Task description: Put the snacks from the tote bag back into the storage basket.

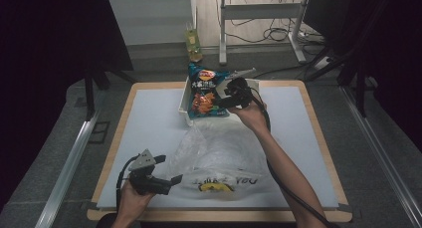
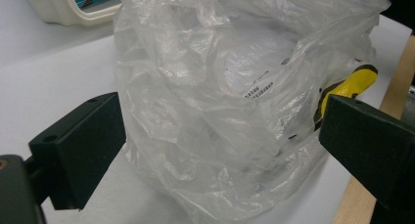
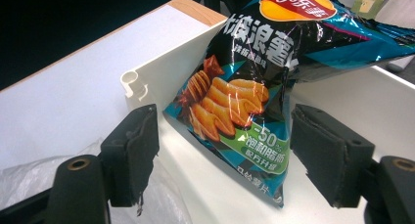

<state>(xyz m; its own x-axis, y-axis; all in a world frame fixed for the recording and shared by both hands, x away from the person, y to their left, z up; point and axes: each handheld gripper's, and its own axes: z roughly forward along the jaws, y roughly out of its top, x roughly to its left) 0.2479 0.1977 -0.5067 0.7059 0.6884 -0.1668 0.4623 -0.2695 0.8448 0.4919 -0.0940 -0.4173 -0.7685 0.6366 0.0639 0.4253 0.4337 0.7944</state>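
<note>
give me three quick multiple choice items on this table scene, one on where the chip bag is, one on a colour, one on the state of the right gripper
1. Where does the chip bag sit?
A. in the white bin at the far side of the table
B. inside the clear plastic bag
C. on the floor

2. What colour is the print low on the clear plastic bag?
A. red
B. yellow
C. green

3. How does the right gripper stand?
A. clamped on the chip bag
B. shut with nothing in it
C. open, pads clear of the chip bag

Key: 1 A, the high view shows it leaning in the bin. 2 B, a yellow patch shows through the plastic near the table's near edge. 3 C, the right gripper view shows gaps between both pads and the bag.
</note>
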